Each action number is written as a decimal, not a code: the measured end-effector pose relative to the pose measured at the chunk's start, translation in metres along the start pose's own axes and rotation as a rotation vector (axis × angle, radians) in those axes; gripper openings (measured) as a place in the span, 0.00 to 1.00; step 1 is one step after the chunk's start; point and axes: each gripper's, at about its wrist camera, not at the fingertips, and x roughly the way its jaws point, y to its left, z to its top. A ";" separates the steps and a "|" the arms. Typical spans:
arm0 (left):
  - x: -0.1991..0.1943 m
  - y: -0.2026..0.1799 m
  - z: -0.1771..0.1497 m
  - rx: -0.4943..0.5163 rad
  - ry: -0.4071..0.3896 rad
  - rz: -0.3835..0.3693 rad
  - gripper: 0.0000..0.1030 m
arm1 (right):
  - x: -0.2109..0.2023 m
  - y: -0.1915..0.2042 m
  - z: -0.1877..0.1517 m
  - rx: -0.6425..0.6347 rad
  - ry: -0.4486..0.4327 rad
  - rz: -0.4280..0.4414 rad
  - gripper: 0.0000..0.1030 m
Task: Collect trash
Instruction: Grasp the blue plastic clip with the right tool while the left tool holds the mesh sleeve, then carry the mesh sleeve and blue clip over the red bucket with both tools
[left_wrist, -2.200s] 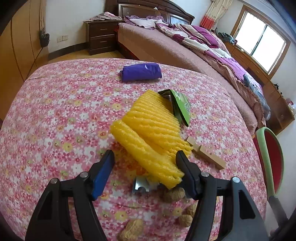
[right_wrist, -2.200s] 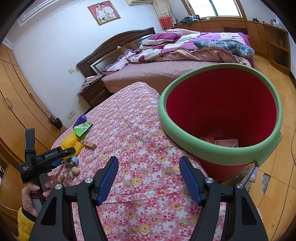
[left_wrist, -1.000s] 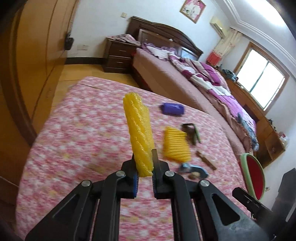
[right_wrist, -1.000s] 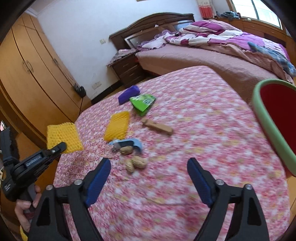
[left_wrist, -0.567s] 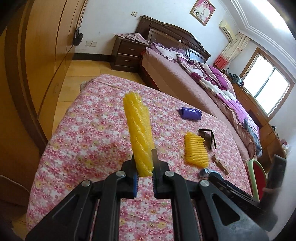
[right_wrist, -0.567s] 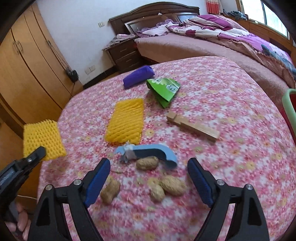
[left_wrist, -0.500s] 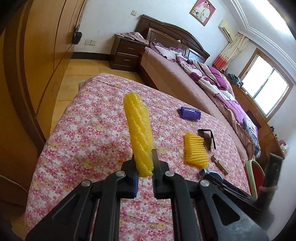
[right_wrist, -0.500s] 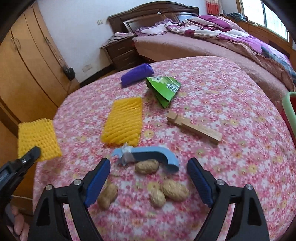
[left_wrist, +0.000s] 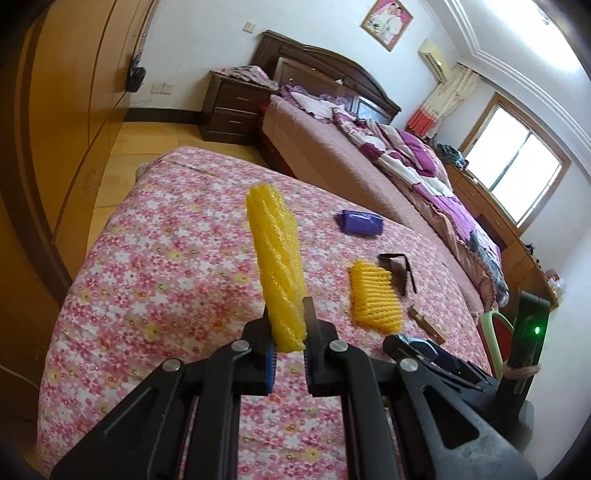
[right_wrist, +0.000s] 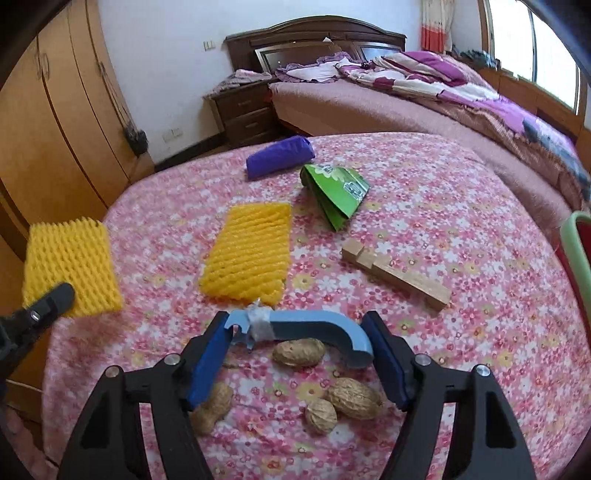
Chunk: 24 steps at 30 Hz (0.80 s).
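The curved blue plastic piece (right_wrist: 314, 328) lies flat on the flowered tablecloth (right_wrist: 461, 229), its long axis running left to right between the blue pads of the right gripper (right_wrist: 299, 354), whose jaws are closing around it; whether the pads already press on it cannot be told. The left gripper (left_wrist: 287, 347) is clamped tight on one yellow foam net (left_wrist: 277, 269), held upright off the table. A second yellow foam net (right_wrist: 247, 254) lies flat, just beyond the blue piece. Four peanuts (right_wrist: 299, 351) lie near the right gripper. One wooden block (right_wrist: 395, 273), one green packet (right_wrist: 336, 194) and one purple pouch (right_wrist: 279, 157) lie farther off. A green-rimmed bin (right_wrist: 576, 251) shows at the right edge.
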 end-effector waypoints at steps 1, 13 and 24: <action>-0.001 -0.003 0.000 0.008 -0.002 -0.004 0.10 | -0.003 -0.002 0.001 0.013 -0.008 0.020 0.72; -0.014 -0.039 -0.005 0.032 -0.005 -0.093 0.10 | -0.077 -0.045 0.007 0.119 -0.138 0.138 0.72; -0.029 -0.091 -0.020 0.085 0.025 -0.194 0.10 | -0.142 -0.109 -0.010 0.218 -0.240 0.085 0.72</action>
